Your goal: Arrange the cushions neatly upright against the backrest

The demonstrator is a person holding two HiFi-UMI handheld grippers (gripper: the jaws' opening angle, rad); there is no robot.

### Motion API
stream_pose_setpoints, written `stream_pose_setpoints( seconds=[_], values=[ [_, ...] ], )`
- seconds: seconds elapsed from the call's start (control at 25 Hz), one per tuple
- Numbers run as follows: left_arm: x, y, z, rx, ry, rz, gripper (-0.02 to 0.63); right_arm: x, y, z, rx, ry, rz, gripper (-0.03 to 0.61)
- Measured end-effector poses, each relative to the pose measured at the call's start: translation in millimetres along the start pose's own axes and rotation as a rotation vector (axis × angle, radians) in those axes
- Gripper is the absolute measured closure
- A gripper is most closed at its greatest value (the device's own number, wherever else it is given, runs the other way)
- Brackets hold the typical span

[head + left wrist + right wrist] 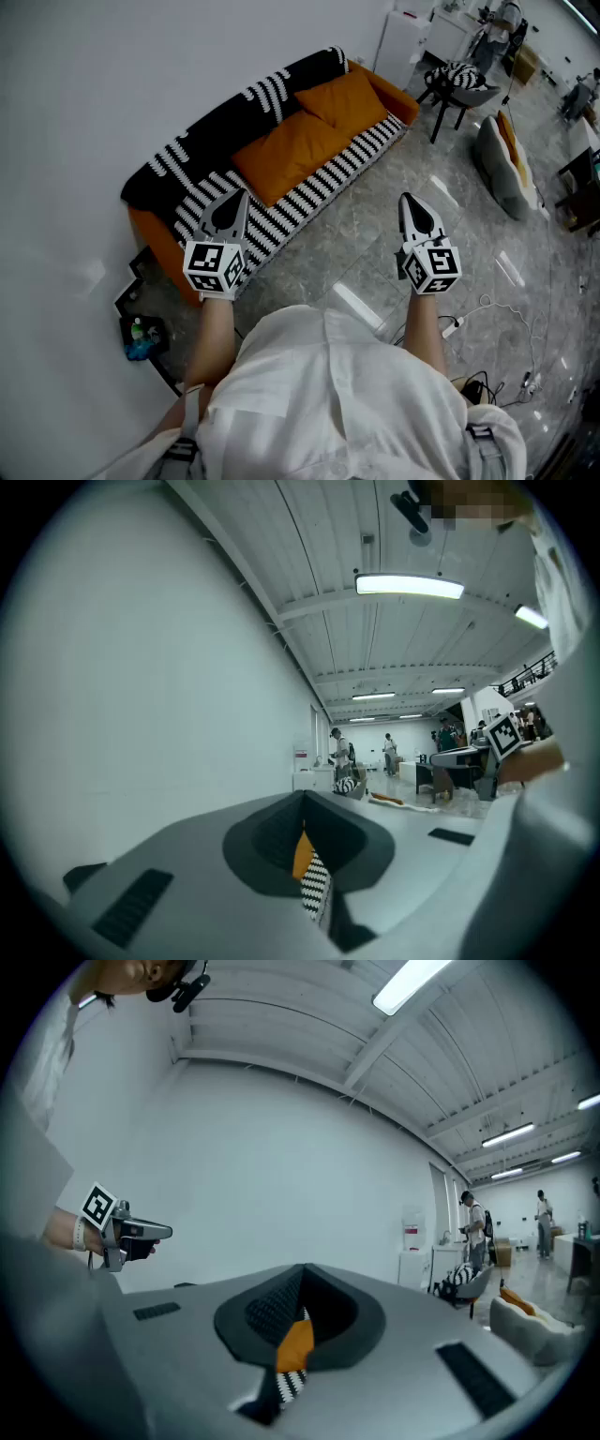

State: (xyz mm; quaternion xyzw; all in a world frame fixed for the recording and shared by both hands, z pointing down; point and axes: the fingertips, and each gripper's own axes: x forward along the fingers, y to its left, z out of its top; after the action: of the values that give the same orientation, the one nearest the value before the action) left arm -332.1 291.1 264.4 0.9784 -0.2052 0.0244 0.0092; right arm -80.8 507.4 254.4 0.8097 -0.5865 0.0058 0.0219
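A sofa (309, 192) with a black-and-white striped cover stands against the white wall. Two orange cushions lie on its seat, leaning low against the backrest: a large one (291, 150) and a second one (345, 98) further along. My left gripper (232, 197) hovers shut and empty over the sofa's near end. My right gripper (410, 200) is held shut and empty above the floor in front of the sofa. In the left gripper view the jaws (302, 803) meet, with only a sliver of orange and stripes below them. The right gripper (302, 1274) shows the same.
A chair with a striped cushion (459, 80) and a white cabinet (408, 42) stand past the sofa's far end. A floor lounger (502, 159) lies at right. A power strip and cables (450, 326) trail on the tiles. A small rack with bottles (141, 333) sits by the wall.
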Motion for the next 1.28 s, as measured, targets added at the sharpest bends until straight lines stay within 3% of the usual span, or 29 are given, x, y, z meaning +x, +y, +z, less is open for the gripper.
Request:
stream_pose_setpoints(
  seconds=[1.28],
  values=[
    [22.0,-6.4,-8.3,-0.010,0.021,-0.018,0.598,14.3,-13.8,-23.3,0.050,0.044,0.034,0.571]
  ],
)
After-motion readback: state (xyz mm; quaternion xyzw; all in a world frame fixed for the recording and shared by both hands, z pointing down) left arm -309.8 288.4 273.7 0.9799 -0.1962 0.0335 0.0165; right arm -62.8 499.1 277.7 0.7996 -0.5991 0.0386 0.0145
